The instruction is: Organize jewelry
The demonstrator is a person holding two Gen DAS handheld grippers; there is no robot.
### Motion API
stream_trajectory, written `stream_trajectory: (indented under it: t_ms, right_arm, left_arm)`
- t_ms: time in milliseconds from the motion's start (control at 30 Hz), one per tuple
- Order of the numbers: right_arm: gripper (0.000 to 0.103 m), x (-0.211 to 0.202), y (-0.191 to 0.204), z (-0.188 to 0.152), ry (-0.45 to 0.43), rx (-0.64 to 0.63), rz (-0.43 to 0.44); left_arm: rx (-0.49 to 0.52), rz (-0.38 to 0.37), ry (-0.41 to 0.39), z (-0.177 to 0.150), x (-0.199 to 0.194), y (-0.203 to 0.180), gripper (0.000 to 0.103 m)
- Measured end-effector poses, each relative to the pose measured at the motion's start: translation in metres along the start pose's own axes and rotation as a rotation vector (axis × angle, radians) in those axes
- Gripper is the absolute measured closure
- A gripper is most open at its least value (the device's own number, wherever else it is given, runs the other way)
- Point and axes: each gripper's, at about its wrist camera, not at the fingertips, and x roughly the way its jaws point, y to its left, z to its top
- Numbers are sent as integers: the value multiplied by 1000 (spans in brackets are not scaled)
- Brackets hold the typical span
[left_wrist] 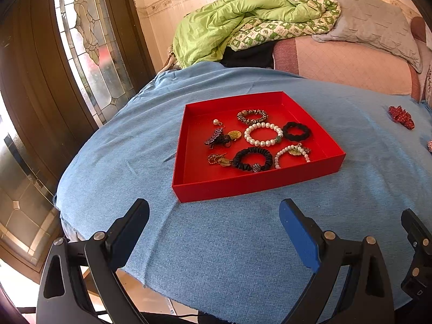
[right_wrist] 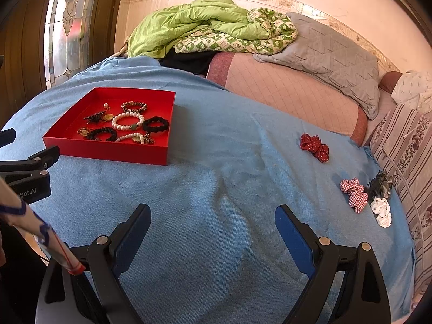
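Note:
A red tray rests on the blue cloth and holds several pieces: a pearl bracelet, black scrunchies, a leopard-print band, earrings and a hair clip. My left gripper hovers open just in front of the tray, nothing between its fingers. My right gripper is open too, over bare cloth. To its right lie a red dotted scrunchie, a red checked scrunchie, a white dotted one and a dark clip.
The blue cloth covers a rounded surface that drops off at the left and front. Behind it stand a pink sofa with a green quilt and a grey pillow. A glass-panelled door is at the left.

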Motion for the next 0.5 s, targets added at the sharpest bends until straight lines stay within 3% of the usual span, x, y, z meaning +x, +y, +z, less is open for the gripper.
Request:
stream_trajectory:
  t_ms: [500]
  right_arm:
    - [8, -4, -3, 0, -22, 6, 0]
  left_arm:
    - [-4, -2, -5, -2, 1, 1, 7]
